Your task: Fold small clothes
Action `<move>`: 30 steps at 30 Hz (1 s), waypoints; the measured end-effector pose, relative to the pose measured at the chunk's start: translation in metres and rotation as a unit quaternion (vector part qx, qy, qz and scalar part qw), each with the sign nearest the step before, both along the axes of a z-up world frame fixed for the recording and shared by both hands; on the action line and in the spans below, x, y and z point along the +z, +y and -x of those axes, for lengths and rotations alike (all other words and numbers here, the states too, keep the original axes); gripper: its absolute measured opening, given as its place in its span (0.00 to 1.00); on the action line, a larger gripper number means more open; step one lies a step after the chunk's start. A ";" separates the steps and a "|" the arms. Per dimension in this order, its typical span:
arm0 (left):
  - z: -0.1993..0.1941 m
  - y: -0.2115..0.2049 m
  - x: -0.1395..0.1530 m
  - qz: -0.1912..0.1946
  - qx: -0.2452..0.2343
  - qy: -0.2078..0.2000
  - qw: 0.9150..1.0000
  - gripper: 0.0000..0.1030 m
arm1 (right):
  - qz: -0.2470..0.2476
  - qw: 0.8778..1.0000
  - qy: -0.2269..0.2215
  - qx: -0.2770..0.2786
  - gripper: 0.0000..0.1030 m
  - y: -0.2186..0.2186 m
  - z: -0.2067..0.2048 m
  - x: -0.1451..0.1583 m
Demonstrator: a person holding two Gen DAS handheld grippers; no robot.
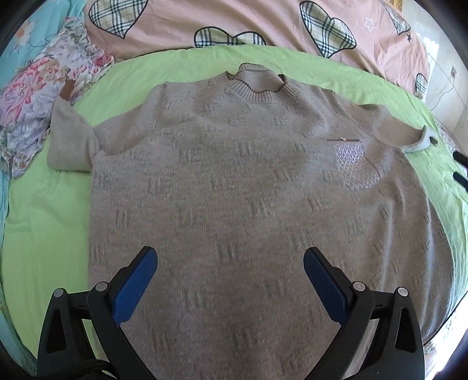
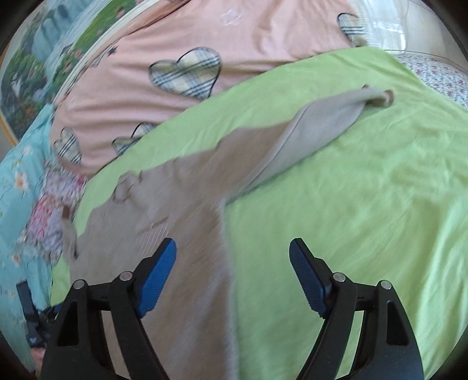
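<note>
A beige knitted sweater (image 1: 234, 181) lies flat, front up, on a green sheet (image 1: 44, 210), collar at the far side. It has a shiny pocket patch (image 1: 355, 166) on the right chest. Its left sleeve (image 1: 70, 137) is bent; its right sleeve (image 1: 403, 131) stretches outward. My left gripper (image 1: 229, 263) is open and empty above the sweater's lower body. In the right wrist view the sweater (image 2: 175, 210) and its long sleeve (image 2: 316, 125) show. My right gripper (image 2: 232, 254) is open and empty over the sweater's right side edge.
A pink quilt with plaid hearts (image 1: 234, 23) lies beyond the green sheet. A floral garment (image 1: 32, 96) is bunched at the far left on a turquoise bedcover (image 2: 14, 181). The green sheet (image 2: 365, 204) extends right of the sweater. The left gripper shows at the right view's lower left (image 2: 27, 315).
</note>
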State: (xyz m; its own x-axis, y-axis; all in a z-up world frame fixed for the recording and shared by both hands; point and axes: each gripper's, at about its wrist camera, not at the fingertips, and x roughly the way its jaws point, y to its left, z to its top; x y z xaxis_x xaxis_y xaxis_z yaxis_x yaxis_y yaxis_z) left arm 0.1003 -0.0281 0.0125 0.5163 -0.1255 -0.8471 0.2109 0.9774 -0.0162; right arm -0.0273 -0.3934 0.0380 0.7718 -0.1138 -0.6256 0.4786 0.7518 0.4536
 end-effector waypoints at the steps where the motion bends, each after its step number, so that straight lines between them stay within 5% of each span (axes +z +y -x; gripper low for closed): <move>1: -0.002 -0.001 0.001 0.000 0.000 -0.001 1.000 0.97 | 0.007 1.000 -0.003 -0.007 0.78 -0.015 -0.003 0.006; 13: -0.040 -0.004 -0.004 -0.002 0.020 0.015 1.000 0.97 | 0.038 0.990 0.045 -0.128 0.68 -0.190 -0.071 0.025; 23: -0.092 -0.004 -0.009 -0.011 0.055 0.019 0.998 0.97 | 0.049 0.972 0.161 -0.163 0.63 -0.269 -0.116 -0.036; 27: -0.101 -0.009 -0.016 -0.008 0.054 0.029 0.998 0.97 | 0.097 0.963 0.190 -0.167 0.39 -0.264 -0.115 -0.038; 28: -0.102 -0.010 -0.018 -0.007 0.053 0.031 0.998 0.97 | 0.092 0.964 0.180 -0.170 0.24 -0.265 -0.110 -0.036; 30: -0.101 -0.011 -0.020 -0.005 0.048 0.034 0.998 0.97 | 0.068 0.972 0.145 -0.172 0.13 -0.266 -0.098 -0.030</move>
State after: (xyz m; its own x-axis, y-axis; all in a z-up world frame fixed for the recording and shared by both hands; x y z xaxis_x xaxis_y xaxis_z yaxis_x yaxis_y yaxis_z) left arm 0.2013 -0.0388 -0.0073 0.4666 -0.0698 -0.8817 0.1141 0.9933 -0.0182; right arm 0.0707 -0.6596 0.0081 0.4664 -0.4315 -0.7722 0.8054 0.5681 0.1690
